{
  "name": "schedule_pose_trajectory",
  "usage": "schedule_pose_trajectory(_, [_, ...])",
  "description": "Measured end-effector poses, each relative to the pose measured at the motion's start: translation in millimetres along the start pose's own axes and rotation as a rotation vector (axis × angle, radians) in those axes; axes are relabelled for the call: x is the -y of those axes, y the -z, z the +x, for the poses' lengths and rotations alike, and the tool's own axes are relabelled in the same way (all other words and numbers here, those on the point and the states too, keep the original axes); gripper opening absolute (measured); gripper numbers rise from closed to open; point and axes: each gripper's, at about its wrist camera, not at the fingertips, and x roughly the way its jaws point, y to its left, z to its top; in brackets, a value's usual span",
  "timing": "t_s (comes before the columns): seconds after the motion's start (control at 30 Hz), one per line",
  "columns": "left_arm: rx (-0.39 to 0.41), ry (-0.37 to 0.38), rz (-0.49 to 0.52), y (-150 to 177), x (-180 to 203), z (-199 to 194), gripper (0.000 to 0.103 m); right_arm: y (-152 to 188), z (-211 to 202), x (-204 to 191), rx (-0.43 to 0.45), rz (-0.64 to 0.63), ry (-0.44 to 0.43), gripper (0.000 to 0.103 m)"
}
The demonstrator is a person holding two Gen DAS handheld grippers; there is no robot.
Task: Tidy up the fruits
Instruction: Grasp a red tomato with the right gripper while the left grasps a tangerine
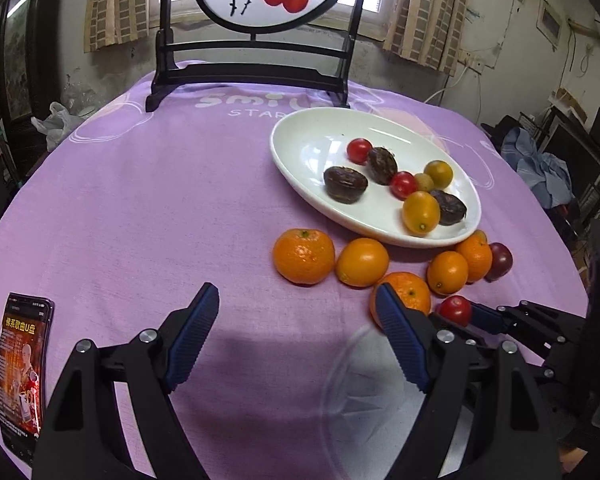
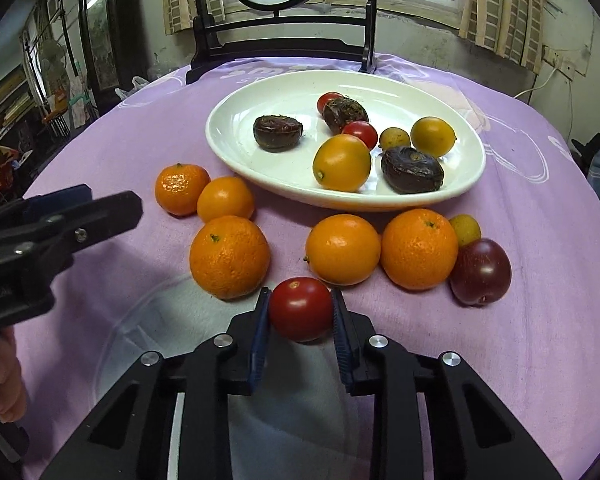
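Right gripper (image 2: 301, 312) pinches a red tomato (image 2: 301, 309) between both pads, jaws closed down to the tomato's width; whether the tomato is touching the cloth (image 2: 520, 360) or just off it, can't tell. In the left view the same tomato (image 1: 455, 309) sits at the tip of the right gripper (image 1: 458, 314), right of the left fingers. Left gripper (image 1: 296, 320) is wide open, holding nothing, jaws over bare purple cloth (image 1: 140, 208); its right finger overlaps a mandarin (image 1: 410, 294) in view. Just beyond the held tomato, a loose row of fruit on the cloth: big mandarin (image 2: 229, 257) on the left, smooth orange (image 2: 342, 249) behind the tomato, another mandarin (image 2: 419, 249) to its right, then a dark purple plum (image 2: 481, 272) with a small yellow-green fruit (image 2: 465, 229) behind it. Two more orange fruits (image 2: 204, 194) sit further left, touching each other, near the plate edge. White oval plate (image 2: 260, 96) lies behind the row and holds two red tomatoes (image 2: 360, 133), three dark wrinkled fruits (image 2: 412, 169), two yellow-orange fruits (image 2: 342, 163) and a small yellow-green one (image 2: 394, 138). Phone (image 1: 23, 372), screen lit, lies on the cloth at far left of the left view. Black wooden screen stand (image 1: 256, 64) with a painted round panel stands at the table's far edge.
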Motion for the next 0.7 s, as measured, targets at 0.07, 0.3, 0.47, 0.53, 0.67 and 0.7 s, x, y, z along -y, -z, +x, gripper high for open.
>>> schedule_pose_trajectory(0.07, [-0.002, 0.005, 0.016, 1.6, 5.4, 0.8, 0.078, 5.5, -7.4, 1.8, 0.008, -0.005, -0.003, 0.029])
schedule_pose_trajectory(0.3, [-0.08, 0.064, 0.047, 15.4, 33.0, 12.7, 0.078, 31.1, -40.3, 32.4, 0.054, 0.041, -0.001, 0.029])
schedule_pose_trajectory(0.47, [-0.11, 0.072, 0.084, 18.9, 55.1, 22.8, 0.074, 37.9, -46.9, 51.4, 0.076, 0.086, -0.029, 0.029])
schedule_pose_trajectory(0.53, [-0.132, 0.052, 0.104, 16.9, 61.6, 32.9, 0.06, 38.0, -50.1, 55.6, 0.092, 0.099, -0.05, 0.029])
schedule_pose_trajectory(0.67, [-0.166, 0.03, 0.104, 11.2, 71.1, 47.5, 0.058, 38.3, -55.5, 61.6, 0.117, 0.114, -0.071, 0.029])
schedule_pose_trajectory(0.7, [-0.167, 0.024, 0.106, 10.3, 73.5, 49.0, 0.058, 38.6, -56.2, 63.5, 0.118, 0.118, -0.075, 0.029])
